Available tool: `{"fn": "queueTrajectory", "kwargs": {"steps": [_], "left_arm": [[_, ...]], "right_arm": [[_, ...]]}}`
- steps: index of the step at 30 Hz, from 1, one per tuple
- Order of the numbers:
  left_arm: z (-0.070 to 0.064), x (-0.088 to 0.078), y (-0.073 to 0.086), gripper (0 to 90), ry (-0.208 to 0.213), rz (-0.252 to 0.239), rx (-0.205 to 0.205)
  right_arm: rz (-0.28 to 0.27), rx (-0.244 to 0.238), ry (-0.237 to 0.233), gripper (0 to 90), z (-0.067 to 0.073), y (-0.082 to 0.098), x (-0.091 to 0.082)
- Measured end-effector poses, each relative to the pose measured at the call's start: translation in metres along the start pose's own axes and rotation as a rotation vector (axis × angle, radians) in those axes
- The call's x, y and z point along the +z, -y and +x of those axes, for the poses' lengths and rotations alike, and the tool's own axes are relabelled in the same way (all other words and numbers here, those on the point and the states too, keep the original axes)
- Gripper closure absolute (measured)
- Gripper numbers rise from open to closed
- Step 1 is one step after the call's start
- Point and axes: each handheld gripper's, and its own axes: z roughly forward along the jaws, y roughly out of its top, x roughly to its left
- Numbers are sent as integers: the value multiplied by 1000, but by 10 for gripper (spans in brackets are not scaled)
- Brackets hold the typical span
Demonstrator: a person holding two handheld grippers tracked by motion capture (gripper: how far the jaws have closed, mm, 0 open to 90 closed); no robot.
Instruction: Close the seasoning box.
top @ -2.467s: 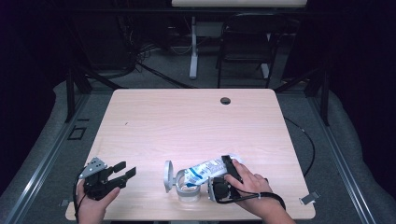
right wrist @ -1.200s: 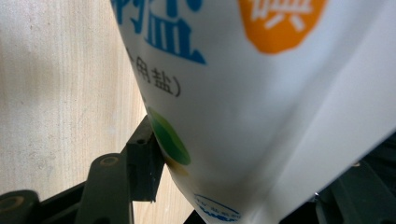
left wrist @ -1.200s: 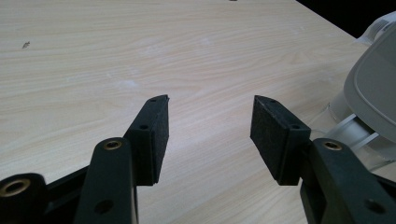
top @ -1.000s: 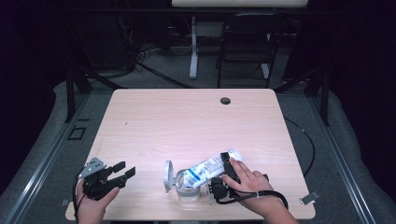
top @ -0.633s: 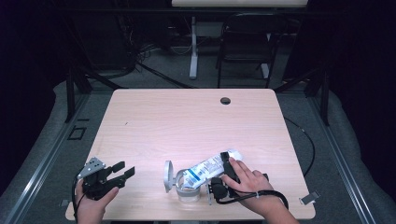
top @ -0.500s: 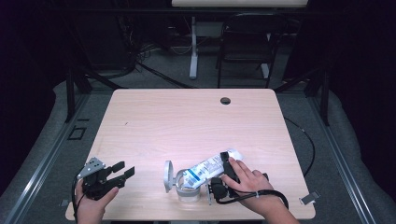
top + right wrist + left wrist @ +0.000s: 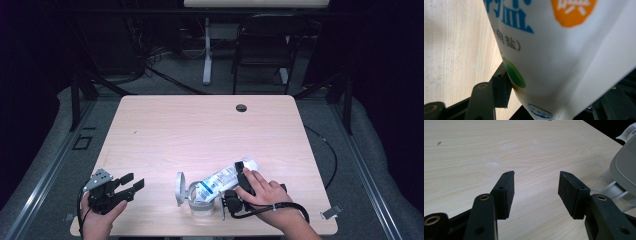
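One bag [image 7: 224, 177] carried the whole job, a soft white salt pouch with blue print, held near the front edge of the worktop [image 7: 200, 130]; its lower end dipped into a clear jar [image 7: 201, 204] whose grey hinged lid [image 7: 179, 189] stood flipped up on the left; the right tongs [image 7: 235, 192] were clamped on the bag, and the right gripper view had one black jaw pressed against the film [image 7: 564, 50] with the pouch bulging between the jaws. I'd have judged that bag limp and floppy, glossy enough to slide, its loose fill shifting the weight toward whichever end hung low; not fragile, though a hard pinch could crease or split the film. Best hold looked to be across the flat body above the middle, or at the sealed top hem, where the plastic lay doubled and stiffer. Its long axis ran on a slant in the high view, sealed end up and away to the right, the other end down-left into the jar. Left tongs [image 7: 127, 184] waited well apart at the near left corner, jaws spread wide with nothing between them [image 7: 535, 187]; the lid's grey curve [image 7: 624, 167] sat just off to their right.
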Motion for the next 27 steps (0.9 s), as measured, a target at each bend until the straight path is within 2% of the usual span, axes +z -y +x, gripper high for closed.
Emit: {"fn": "queueTrajectory", "kwargs": {"steps": [10,27], "left_arm": [[1,0,0,475,-2,2,-7],[0,-1,0,475,-2,0,-2]], "right_arm": [[14,-30,10,420,-2,-1,-1],[3,-37,17,424,-3,-2,0]]}}
